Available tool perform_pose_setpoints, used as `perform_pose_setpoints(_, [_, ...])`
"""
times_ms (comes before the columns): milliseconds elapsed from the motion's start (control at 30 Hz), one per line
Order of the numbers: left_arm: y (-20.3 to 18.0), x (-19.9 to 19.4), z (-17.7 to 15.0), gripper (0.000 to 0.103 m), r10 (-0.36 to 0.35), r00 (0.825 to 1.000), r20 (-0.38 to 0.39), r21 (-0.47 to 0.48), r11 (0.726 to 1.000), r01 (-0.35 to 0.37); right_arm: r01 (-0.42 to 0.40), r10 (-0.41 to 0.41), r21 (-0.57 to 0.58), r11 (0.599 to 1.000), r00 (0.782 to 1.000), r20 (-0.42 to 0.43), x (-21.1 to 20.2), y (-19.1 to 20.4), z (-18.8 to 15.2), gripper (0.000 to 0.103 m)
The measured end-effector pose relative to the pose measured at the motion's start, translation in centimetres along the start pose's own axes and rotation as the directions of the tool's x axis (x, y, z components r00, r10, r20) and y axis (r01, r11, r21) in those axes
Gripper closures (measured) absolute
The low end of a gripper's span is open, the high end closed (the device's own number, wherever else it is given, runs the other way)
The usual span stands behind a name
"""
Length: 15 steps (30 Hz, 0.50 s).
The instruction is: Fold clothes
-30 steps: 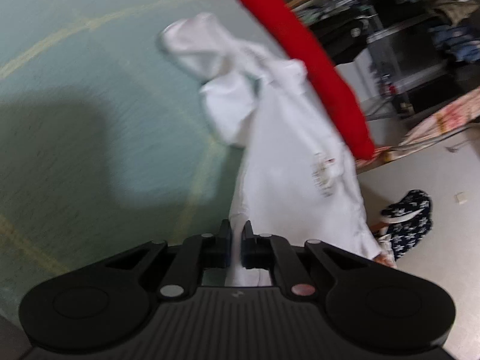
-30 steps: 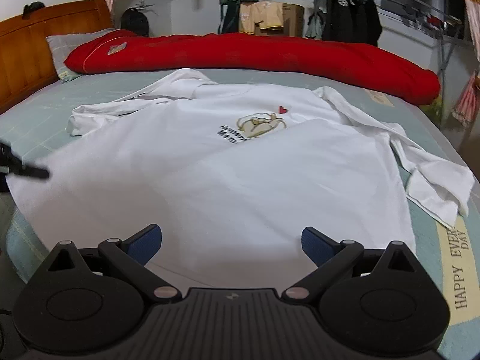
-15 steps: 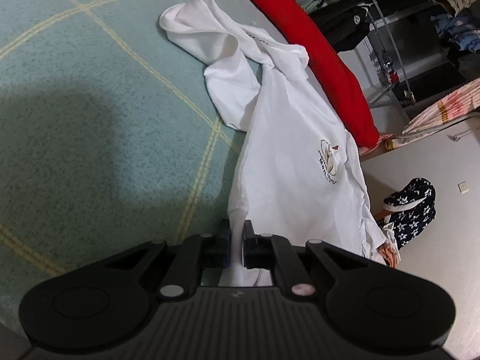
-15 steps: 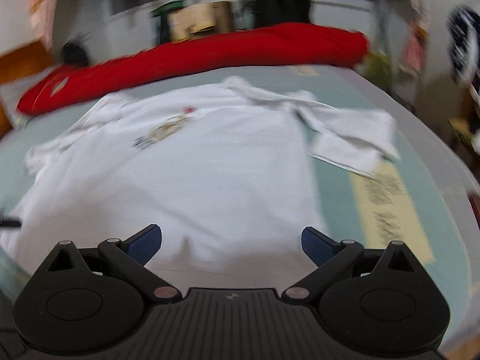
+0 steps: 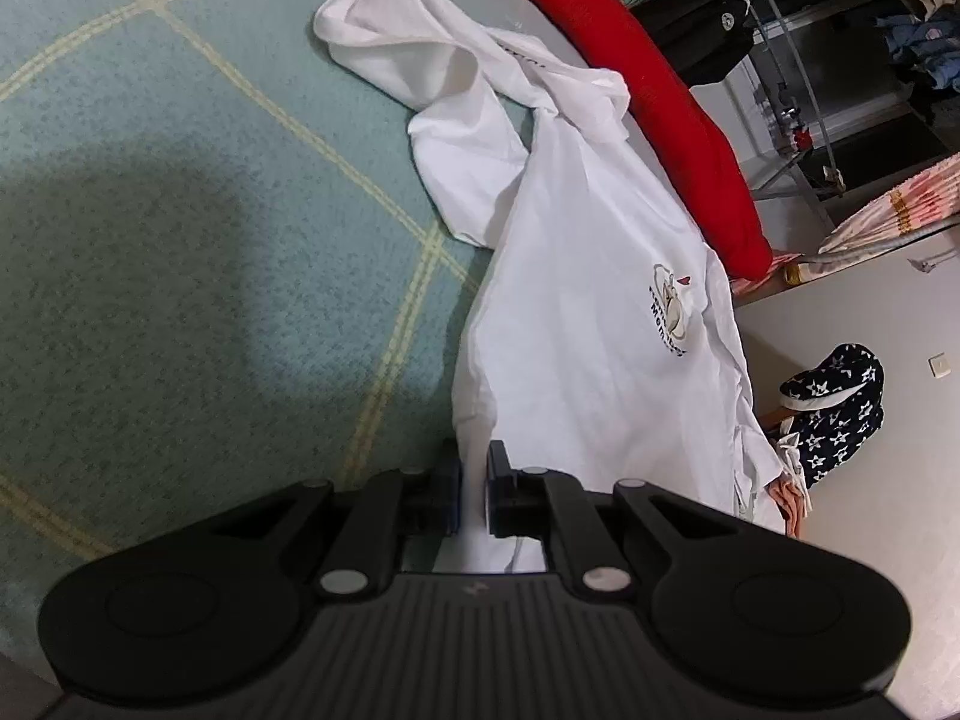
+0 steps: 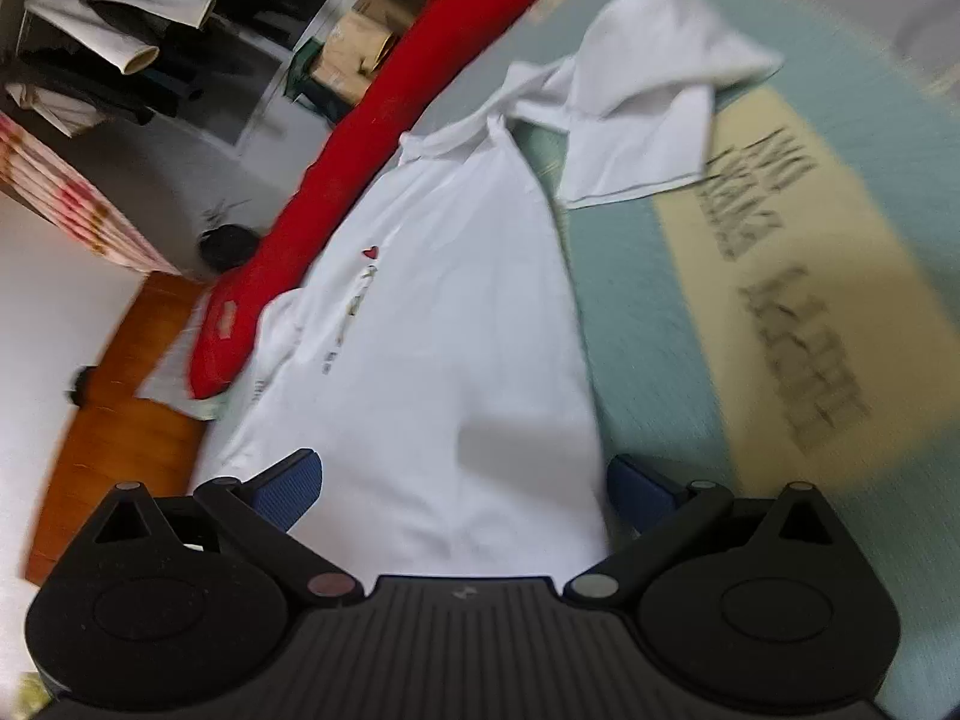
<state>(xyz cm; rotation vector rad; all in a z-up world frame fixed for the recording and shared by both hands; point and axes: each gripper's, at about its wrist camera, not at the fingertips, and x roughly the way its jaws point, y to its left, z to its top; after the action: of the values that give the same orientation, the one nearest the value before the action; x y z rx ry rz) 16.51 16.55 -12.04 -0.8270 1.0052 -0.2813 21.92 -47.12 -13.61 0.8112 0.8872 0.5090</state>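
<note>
The shirt [image 5: 576, 324] lies spread on the bed [image 5: 180, 252], the rolled quilt [image 5: 678, 120] along its far side touching its collar end, one sleeve [image 6: 648, 114] bunched beyond it beside the printed lettering [image 6: 792, 312], the headboard [image 6: 120, 414] past the quilt's end.

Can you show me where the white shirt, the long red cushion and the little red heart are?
white shirt [image 6: 432, 360]: right wrist view, middle of its body.
long red cushion [image 5: 672, 102]: left wrist view, middle of its length.
little red heart [image 6: 371, 252]: right wrist view, the print on the shirt's chest.
</note>
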Motion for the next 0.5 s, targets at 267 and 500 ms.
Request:
perform_pose_setpoints(267, [1.0,0.2,-0.1,0.093,-0.038,0.999,-0.001,-0.045,0.998,0.038,-0.115,0.13,0.1,0.988,0.979,-0.158,0.6,-0.8,0.5,0.0])
perform_pose_setpoints(500, [0.6,1.2,0.6,0.093,-0.033,0.999,-0.028,-0.025,0.999,0.033,-0.16,0.168,0.064,0.985,0.972,-0.162,2.8,-0.5,1.8,0.0])
